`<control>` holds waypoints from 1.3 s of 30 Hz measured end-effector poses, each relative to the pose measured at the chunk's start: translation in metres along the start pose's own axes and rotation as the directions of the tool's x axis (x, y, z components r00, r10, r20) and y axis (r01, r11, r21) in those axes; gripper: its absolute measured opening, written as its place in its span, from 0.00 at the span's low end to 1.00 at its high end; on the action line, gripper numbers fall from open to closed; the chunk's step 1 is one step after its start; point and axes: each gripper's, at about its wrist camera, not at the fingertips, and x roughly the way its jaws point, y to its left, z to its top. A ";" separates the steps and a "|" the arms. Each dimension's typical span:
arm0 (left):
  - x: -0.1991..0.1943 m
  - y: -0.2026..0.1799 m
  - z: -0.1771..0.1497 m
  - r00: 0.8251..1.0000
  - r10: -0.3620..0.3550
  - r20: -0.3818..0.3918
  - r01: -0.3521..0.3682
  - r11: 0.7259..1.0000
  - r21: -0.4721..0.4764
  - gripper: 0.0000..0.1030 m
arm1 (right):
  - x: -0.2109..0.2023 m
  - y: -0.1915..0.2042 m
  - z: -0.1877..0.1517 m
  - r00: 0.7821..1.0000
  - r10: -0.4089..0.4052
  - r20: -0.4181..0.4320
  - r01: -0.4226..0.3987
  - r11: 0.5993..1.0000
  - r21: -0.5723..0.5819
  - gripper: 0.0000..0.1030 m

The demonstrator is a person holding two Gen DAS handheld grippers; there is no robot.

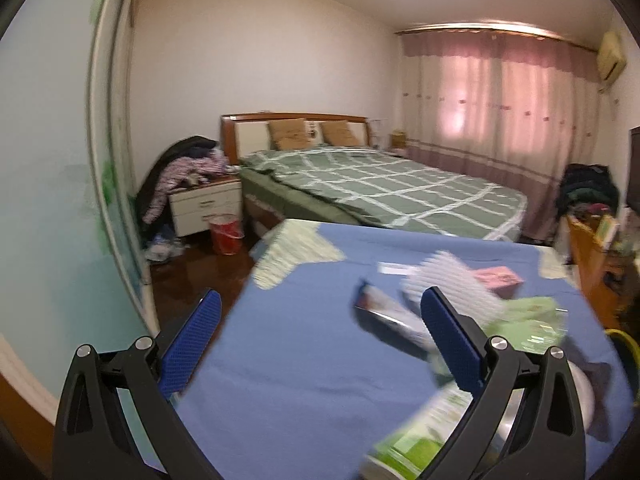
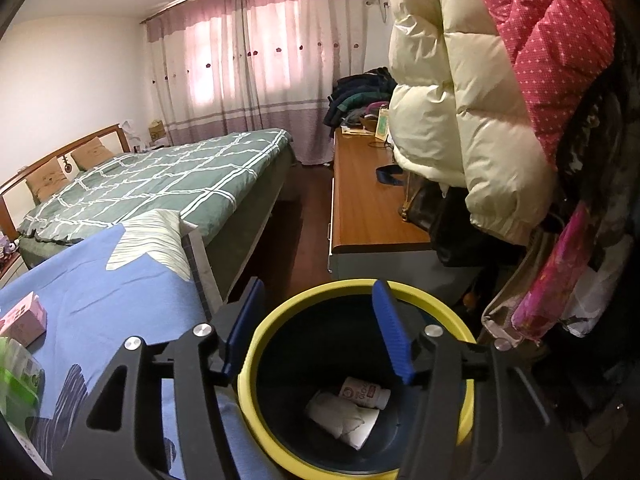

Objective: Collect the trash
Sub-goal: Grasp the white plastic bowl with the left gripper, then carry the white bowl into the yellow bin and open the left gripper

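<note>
A dark bin (image 2: 360, 364) with a yellow rim is seen from above in the right wrist view, standing on the floor just beside the blue-covered table (image 2: 120, 288). 2 pieces of trash lie at its bottom: a small white bottle (image 2: 364, 392) with a red-printed label, lying on its side with its long axis running from upper left to lower right, and a crumpled white paper (image 2: 344, 420) touching it below. The right gripper (image 2: 318, 324) is held over the bin's mouth, tilted downward, its blue-padded jaws parted with nothing between them.

In the left wrist view, the left gripper (image 1: 320, 340) is held above the table, angled slightly downward, its jaws spread wide and empty. More litter is spread on the blue cloth, blurred: a dark wrapper (image 1: 384, 320) with its long axis running from upper left to lower right, a white ribbed piece (image 1: 452, 280), a pink box (image 1: 500, 276), green packaging (image 1: 532, 320) and a green-and-white pack (image 1: 420, 436) near the lower edge. The bin's yellow rim is glimpsed at the table's right end.
</note>
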 end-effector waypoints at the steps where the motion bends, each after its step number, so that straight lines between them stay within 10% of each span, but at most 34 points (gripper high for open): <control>1: -0.010 -0.005 -0.001 0.999 -0.033 -0.006 0.033 0.999 -0.001 0.95 | 0.000 0.000 0.000 1.000 0.004 0.000 -0.004 1.000 0.000 0.54; 13: -0.063 -0.094 -0.054 0.931 -0.321 -0.176 0.333 0.942 0.047 0.95 | -0.002 -0.001 0.000 0.999 0.040 0.009 -0.040 0.999 0.008 0.56; 39: 0.002 -0.138 -0.061 0.914 -0.321 -0.249 0.352 0.932 0.091 0.87 | -0.002 0.000 0.001 0.997 0.082 0.009 -0.082 0.996 0.017 0.56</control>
